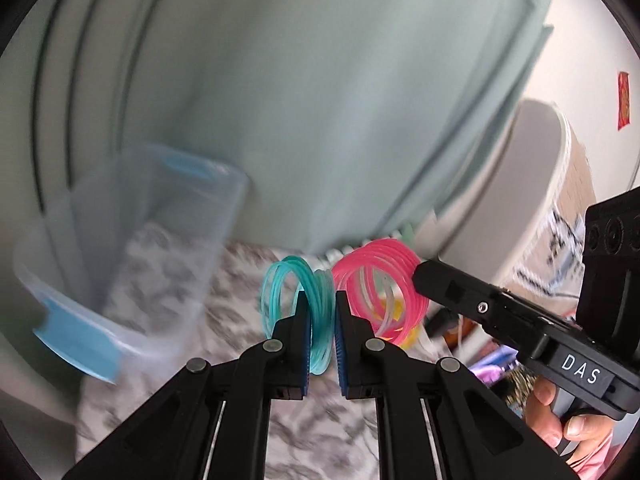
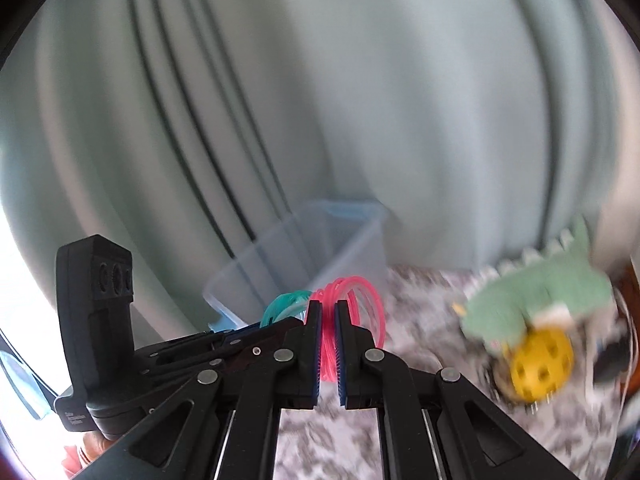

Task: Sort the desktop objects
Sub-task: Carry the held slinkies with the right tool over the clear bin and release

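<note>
My left gripper (image 1: 321, 300) is shut on the teal end of a plastic spring coil (image 1: 300, 304). The coil's pink end (image 1: 380, 280) runs to the right, where my right gripper (image 1: 418, 276) holds it. In the right wrist view my right gripper (image 2: 328, 308) is shut on the pink coil (image 2: 352, 300); the teal end (image 2: 286, 304) and the left gripper (image 2: 240, 340) lie to its left. Both grippers hold the coil up above the patterned tablecloth (image 1: 248, 288). A clear plastic bin (image 1: 132, 248) with blue handles stands at the back left; it also shows in the right wrist view (image 2: 304, 256).
A green plush dinosaur (image 2: 536, 296) and a yellow perforated ball (image 2: 540, 364) lie at the right on the tablecloth (image 2: 432, 320). A pale green curtain (image 2: 320, 100) hangs behind. A white chair back (image 1: 520, 184) stands at the right. Both views are motion-blurred.
</note>
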Demonstrator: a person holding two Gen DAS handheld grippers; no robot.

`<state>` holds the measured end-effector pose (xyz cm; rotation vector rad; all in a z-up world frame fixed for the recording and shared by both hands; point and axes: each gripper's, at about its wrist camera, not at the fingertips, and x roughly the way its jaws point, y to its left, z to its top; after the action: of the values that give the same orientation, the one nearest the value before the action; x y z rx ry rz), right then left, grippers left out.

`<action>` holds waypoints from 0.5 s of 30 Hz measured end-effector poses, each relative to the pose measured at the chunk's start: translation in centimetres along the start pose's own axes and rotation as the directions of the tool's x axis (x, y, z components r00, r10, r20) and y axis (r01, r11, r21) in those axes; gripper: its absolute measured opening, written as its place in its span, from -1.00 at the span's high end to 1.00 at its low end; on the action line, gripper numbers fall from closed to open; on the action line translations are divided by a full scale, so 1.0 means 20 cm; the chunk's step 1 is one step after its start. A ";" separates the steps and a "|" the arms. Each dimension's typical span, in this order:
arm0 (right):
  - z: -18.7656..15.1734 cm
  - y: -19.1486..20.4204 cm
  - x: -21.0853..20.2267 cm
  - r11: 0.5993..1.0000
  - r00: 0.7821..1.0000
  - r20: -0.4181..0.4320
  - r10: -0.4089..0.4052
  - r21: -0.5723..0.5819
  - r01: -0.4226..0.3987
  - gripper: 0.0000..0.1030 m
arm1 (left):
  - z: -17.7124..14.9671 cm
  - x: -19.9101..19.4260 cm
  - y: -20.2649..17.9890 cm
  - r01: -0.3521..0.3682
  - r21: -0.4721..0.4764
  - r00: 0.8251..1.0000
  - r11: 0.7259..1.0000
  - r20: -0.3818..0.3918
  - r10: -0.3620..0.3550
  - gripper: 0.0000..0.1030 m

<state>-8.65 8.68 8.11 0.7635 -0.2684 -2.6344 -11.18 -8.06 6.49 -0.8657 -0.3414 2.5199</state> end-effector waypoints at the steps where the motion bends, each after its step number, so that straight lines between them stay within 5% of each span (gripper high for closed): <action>1: 0.04 0.04 0.04 1.000 1.000 0.004 0.010 -0.023 -0.010 0.86 | 0.02 -0.02 0.03 -0.015 -0.002 1.000 1.000 0.010 0.015 0.80; 9: 0.16 0.18 0.38 0.992 0.994 -0.062 0.094 -0.076 -0.099 0.86 | 0.14 -0.06 0.34 -0.123 -0.087 0.992 0.989 0.030 0.126 0.80; 15: 0.12 0.21 0.65 0.987 0.981 -0.142 0.129 -0.073 -0.141 0.86 | 0.10 0.05 0.57 -0.164 -0.158 0.987 0.974 -0.033 0.160 0.80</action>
<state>-18.82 -0.30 5.23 0.8623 -0.1654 -2.4370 -16.98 -17.75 3.41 -1.0177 -0.4909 2.6592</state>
